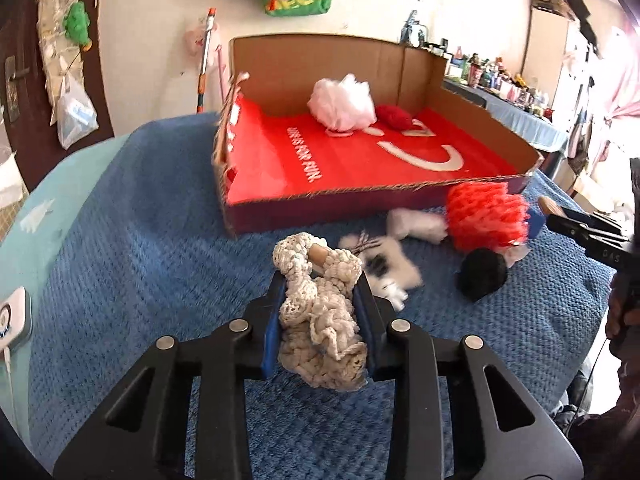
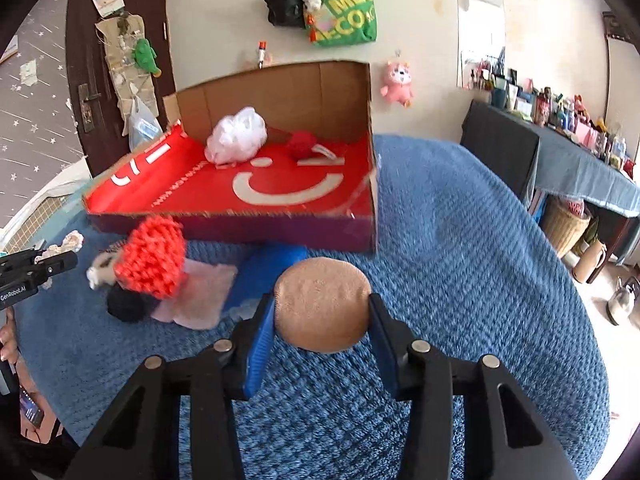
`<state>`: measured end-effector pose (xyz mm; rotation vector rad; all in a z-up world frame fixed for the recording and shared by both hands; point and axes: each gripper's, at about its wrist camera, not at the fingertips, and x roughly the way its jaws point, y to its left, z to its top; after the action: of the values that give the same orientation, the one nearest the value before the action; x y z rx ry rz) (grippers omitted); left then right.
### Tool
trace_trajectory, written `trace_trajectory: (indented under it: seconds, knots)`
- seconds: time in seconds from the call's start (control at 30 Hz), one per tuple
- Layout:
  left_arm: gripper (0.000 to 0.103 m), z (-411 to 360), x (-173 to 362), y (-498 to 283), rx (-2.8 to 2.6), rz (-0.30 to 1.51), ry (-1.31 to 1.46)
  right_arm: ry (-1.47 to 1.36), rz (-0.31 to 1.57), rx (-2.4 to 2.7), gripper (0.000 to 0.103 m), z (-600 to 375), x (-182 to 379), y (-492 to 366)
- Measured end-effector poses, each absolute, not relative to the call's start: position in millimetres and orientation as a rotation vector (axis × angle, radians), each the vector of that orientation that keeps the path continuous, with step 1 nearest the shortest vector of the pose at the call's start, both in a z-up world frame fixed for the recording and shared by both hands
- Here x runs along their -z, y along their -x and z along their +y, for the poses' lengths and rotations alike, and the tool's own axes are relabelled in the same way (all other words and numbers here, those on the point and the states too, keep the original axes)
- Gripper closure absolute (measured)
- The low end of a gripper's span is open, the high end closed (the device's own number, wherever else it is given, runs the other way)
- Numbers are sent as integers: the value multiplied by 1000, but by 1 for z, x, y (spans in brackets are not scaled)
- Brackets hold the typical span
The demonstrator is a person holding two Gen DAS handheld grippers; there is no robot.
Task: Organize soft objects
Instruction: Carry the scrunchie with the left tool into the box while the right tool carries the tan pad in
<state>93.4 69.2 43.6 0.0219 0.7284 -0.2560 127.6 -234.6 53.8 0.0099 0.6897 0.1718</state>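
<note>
A blue knitted blanket (image 2: 460, 240) covers the bed of a cluttered bedroom, and on it sits a shallow cardboard tray with a red printed floor (image 1: 360, 160), already holding a white mesh bath pouf (image 1: 344, 100) and a small red yarn ball (image 1: 394, 117). The left gripper (image 1: 320, 304) is clenched on a cream crocheted net bag with a wooden ring (image 1: 316, 312), its bulk hanging down between the blue pads. The right gripper (image 2: 322, 316) clamps a round tan sponge pad (image 2: 324, 304). Both loads sit short of the tray's low front wall, the tray straight ahead and beyond each pair of jaws (the right one looks a little nearer its rim). An orange-red mesh scrubber (image 2: 154, 256), a black pom-pom (image 2: 126, 304) and pale cloths (image 2: 200, 292) lie on the blanket just before that wall. Each drop likely needs a forward carry over the rim first.
</note>
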Motion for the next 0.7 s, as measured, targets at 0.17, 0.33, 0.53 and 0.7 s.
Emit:
trace_trajectory:
  seconds: [0.17, 0.33, 0.53, 0.7]
  knots:
    - [75, 56, -55, -95, 299, 706, -35, -13, 663, -212, 60, -223, -72, -134]
    - [75, 41, -79, -113, 335, 662, -60, 34, 613, -237, 60, -203, -101, -159]
    - [75, 23, -90, -163, 368, 671, -109, 119, 691, -240, 60, -176, -101, -214]
    - [75, 12, -78, -200, 384, 754, -151, 160, 814, -232, 60, -170, -84, -250]
